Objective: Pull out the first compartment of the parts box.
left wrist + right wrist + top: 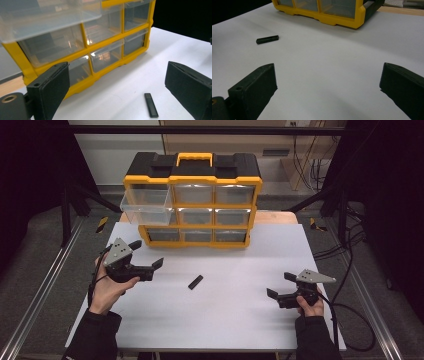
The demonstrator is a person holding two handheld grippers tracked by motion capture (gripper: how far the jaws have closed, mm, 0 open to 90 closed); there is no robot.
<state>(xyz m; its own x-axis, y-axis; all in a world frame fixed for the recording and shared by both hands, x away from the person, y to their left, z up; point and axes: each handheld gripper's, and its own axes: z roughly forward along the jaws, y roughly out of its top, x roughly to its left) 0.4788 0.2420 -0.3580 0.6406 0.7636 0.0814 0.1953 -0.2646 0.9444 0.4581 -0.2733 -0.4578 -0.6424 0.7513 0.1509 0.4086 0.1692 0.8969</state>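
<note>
The little black bar (195, 282) lies on the table (225, 320), at three o'clock from the left gripper (148, 261). Its fingers are wide and empty. Come down straight over the bar, then squeeze gently.

Low over the white table (332, 62), the right gripper (328, 86) has its two black jaws spread wide with bare tabletop between them. A small black bar (267, 39) lies flat, well short of the yellow drawer cabinet (329, 15) and off its left end.
</note>
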